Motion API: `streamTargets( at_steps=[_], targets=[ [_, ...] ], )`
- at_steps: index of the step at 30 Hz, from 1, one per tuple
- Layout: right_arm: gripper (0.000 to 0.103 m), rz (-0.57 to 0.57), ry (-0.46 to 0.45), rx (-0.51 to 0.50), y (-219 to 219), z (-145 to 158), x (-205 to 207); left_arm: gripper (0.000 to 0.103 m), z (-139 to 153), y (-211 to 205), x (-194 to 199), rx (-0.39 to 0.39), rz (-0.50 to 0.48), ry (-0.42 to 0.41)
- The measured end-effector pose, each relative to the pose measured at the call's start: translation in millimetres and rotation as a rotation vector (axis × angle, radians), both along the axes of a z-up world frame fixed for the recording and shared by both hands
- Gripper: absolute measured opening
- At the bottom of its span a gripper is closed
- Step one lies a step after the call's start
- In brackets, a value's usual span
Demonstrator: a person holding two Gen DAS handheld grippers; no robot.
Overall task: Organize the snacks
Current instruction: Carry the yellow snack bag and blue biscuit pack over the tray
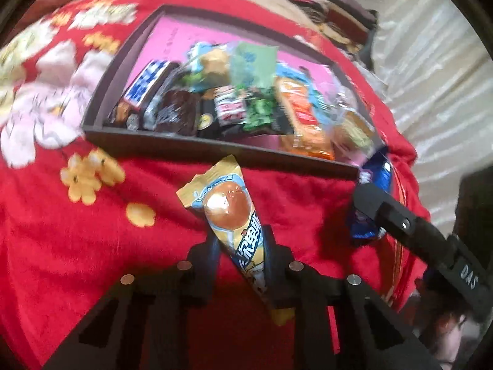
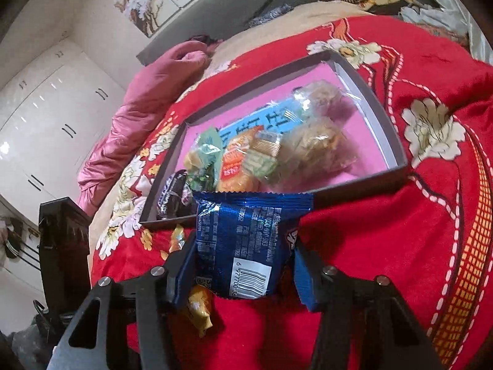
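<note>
A dark shallow box [image 1: 215, 149] with a pink bottom lies on the red blanket and holds several wrapped snacks. My left gripper [image 1: 242, 240] is shut on a long yellow cake packet [image 1: 223, 203], which points toward the box's near wall. In the left wrist view my right gripper [image 1: 369, 199] comes in from the right at the box's near right corner. In the right wrist view my right gripper [image 2: 243, 257] is shut on a blue snack packet [image 2: 243, 240] just short of the box [image 2: 354, 185]. A yellow packet [image 2: 200, 308] shows below its left finger.
The red flowered blanket [image 1: 77, 246] covers a bed. Pink bedding [image 2: 138, 117] lies beyond the box, white cupboards [image 2: 46, 117] stand at the left. Piled clothes [image 1: 323, 3] sit at the far end. A dark stand [image 2: 61, 246] is beside the bed.
</note>
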State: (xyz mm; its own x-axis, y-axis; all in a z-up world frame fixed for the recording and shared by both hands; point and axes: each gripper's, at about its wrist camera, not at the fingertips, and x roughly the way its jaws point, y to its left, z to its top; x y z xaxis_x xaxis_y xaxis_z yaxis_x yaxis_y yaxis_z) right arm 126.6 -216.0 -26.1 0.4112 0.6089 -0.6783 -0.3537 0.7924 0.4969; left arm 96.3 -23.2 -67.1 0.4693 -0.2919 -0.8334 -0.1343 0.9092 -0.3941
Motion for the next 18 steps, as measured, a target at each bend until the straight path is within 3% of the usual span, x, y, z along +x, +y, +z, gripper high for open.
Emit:
streamTargets(
  at_steps=[11, 18],
  targets=[
    [0.055, 0.034, -0.085, -0.018, 12, 18, -11, 0.025, 30, 9, -16, 0.006, -0.077, -0.096],
    [0.055, 0.001, -0.128, -0.039, 4, 27, -9, 0.025, 49, 16, -17, 0.016, -0.068, -0.146]
  ],
)
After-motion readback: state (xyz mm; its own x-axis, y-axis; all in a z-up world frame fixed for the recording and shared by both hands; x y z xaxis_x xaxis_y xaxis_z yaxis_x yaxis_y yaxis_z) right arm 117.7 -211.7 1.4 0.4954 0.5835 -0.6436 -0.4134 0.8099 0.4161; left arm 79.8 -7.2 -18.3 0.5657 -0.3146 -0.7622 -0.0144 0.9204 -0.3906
